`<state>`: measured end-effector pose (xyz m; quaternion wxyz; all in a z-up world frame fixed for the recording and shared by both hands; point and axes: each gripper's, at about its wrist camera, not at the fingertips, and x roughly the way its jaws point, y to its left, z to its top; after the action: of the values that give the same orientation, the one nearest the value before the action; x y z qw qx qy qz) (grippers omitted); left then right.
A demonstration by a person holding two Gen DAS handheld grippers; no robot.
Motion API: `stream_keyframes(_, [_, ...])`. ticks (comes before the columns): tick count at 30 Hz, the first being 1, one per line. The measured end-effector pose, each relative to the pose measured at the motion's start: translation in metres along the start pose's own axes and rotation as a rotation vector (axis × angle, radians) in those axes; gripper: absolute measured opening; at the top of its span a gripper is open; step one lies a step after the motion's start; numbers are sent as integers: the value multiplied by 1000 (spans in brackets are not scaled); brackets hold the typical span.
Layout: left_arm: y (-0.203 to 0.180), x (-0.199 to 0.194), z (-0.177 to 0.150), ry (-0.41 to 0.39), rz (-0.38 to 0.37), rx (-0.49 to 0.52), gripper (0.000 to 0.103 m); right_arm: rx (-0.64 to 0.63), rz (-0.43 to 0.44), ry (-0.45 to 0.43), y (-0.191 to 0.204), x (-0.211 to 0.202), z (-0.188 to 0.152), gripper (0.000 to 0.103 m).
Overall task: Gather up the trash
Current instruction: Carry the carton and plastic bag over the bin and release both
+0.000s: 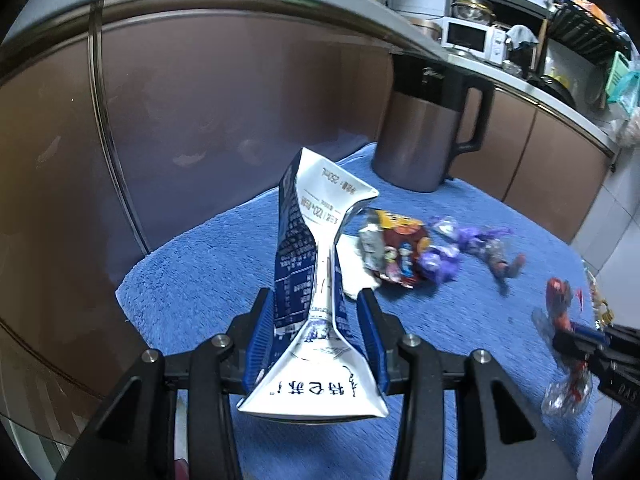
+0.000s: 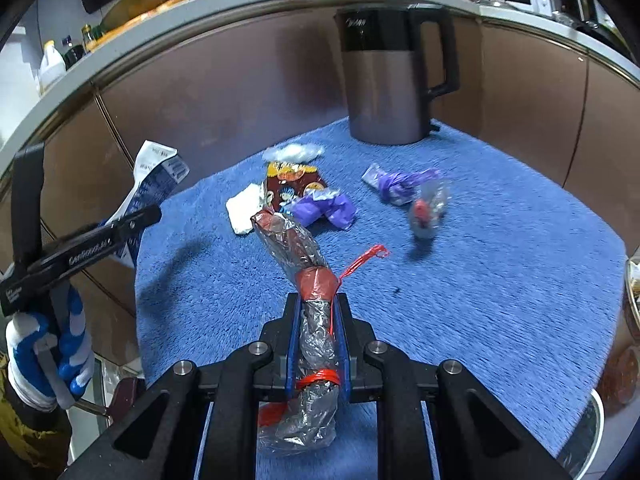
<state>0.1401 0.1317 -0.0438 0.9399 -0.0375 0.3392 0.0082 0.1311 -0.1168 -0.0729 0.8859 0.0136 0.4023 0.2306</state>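
The left gripper point(image 1: 316, 312) is clamped on a crushed milk carton point(image 1: 310, 264). The right gripper point(image 2: 318, 312) is clamped on a clear plastic wrapper point(image 2: 304, 280); ahead of both lie snack wrappers point(image 2: 296, 188) on the blue towel point(image 2: 480, 260).

The purple wrapper point(image 1: 486, 242) is smeared by motion blur. A clear wrapper point(image 2: 426, 210) blurs too. The right-edge metal object point(image 2: 632, 300) is cut off.

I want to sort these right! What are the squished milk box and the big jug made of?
The milk box looks like coated paper carton: printed, creased sharply, pinched flat where the left claw squeezes it. The jug seems brushed metal with a dull sheen; its black top and handle are probably plastic.
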Motion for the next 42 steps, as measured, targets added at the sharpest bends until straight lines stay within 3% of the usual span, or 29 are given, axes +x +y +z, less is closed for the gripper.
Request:
stream_keyframes(18, [-105, -92, -17, -121, -34, 176, 40, 43, -21, -177, -28, -98, -29, 15])
stream_keyframes(27, [-152, -112, -25, -139, -51, 242, 40, 92, -33, -247, -49, -133, -48, 15])
stream_keyframes(42, [-241, -123, -40, -143, -164, 396, 40, 222, -127, -332, -112, -190, -91, 15])
